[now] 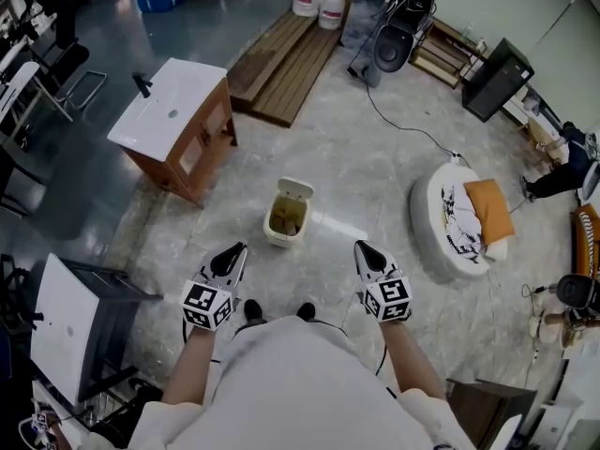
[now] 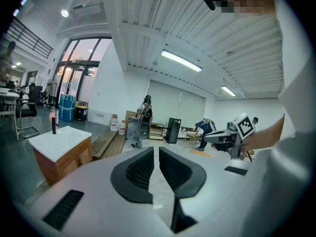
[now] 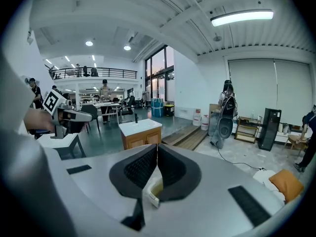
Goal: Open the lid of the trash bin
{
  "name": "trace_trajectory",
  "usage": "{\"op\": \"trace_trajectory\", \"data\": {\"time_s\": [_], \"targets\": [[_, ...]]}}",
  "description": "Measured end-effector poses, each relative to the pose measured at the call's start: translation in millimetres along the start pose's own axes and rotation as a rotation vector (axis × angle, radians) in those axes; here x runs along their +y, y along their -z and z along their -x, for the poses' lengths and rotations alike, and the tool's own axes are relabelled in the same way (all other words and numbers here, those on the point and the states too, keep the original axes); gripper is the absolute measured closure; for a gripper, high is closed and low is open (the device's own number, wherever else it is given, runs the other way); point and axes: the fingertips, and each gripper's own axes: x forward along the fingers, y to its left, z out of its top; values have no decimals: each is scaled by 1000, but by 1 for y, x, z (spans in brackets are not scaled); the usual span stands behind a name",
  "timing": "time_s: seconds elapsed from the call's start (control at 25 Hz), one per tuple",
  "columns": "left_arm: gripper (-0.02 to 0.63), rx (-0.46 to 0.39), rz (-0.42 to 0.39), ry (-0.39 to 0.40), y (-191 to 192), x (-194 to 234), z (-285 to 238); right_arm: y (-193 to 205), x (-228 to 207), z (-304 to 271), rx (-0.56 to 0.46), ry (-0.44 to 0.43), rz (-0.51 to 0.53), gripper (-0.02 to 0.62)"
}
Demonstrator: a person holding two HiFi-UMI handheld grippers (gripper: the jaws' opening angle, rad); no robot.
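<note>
A small cream trash bin (image 1: pixel 286 221) stands on the marble floor just ahead of the person's feet. Its lid (image 1: pixel 295 190) is tipped up at the far side, and the brownish inside shows. My left gripper (image 1: pixel 232 257) hangs to the bin's near left and my right gripper (image 1: pixel 367 254) to its near right; both are above the floor and clear of the bin. In the left gripper view the left gripper (image 2: pixel 156 149) has its pads nearly together with nothing between them. The right gripper (image 3: pixel 157 146) has its pads closed, and the bin's rim (image 3: pixel 152 190) shows below them.
A wooden cabinet with a white sink top (image 1: pixel 176 120) stands at the far left of the bin. A round white cushion with an orange pillow (image 1: pixel 457 216) lies to the right. A white-topped stand (image 1: pixel 64 324) is at the near left. A cable (image 1: pixel 405 126) crosses the floor beyond.
</note>
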Motion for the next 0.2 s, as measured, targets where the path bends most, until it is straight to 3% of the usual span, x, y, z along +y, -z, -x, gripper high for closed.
{"op": "trace_trajectory", "data": {"time_s": [0.2], "targets": [[561, 2, 3, 2, -1, -3, -1, -1, -2, 2, 0, -1, -1, 563]]}}
